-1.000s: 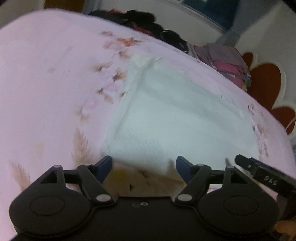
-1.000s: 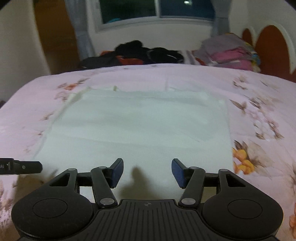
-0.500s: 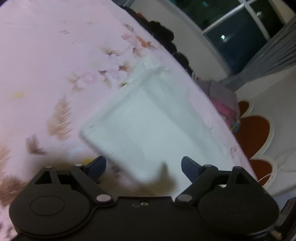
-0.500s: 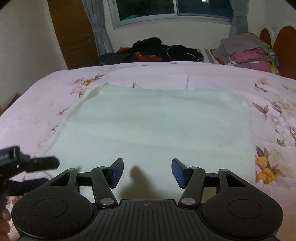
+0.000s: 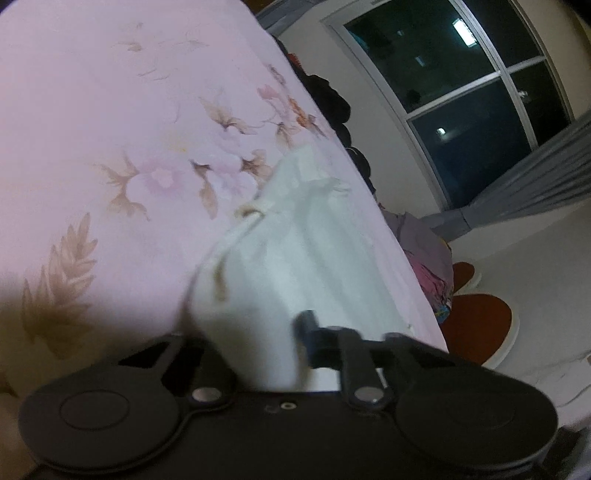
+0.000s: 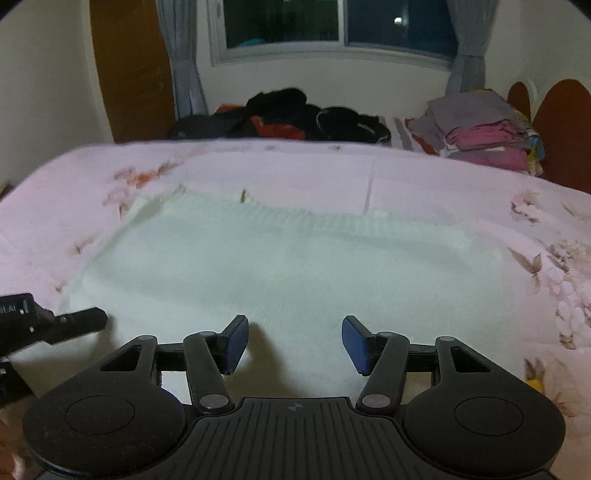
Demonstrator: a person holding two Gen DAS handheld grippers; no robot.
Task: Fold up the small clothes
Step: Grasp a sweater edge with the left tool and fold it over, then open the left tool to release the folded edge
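A pale white knitted garment (image 6: 295, 266) lies spread flat on the pink flowered bedspread (image 6: 443, 192). My right gripper (image 6: 293, 341) is open and empty, low over the garment's near edge. My left gripper (image 5: 258, 343) is shut on the garment's near left corner (image 5: 255, 314), and the cloth bunches up between its fingers. The same left gripper shows at the left edge of the right wrist view (image 6: 55, 325). The rest of the garment (image 5: 325, 251) trails away across the bed.
A heap of dark clothes (image 6: 288, 118) lies at the far edge of the bed. A stack of folded clothes (image 6: 480, 133) sits at the far right by the red headboard (image 6: 561, 133). A window (image 6: 332, 26) and a wooden door (image 6: 133, 70) are behind.
My left gripper has closed on the garment's near left corner and tilted, lifting that corner. My right gripper has stayed open over the near edge, with the view raised a little.
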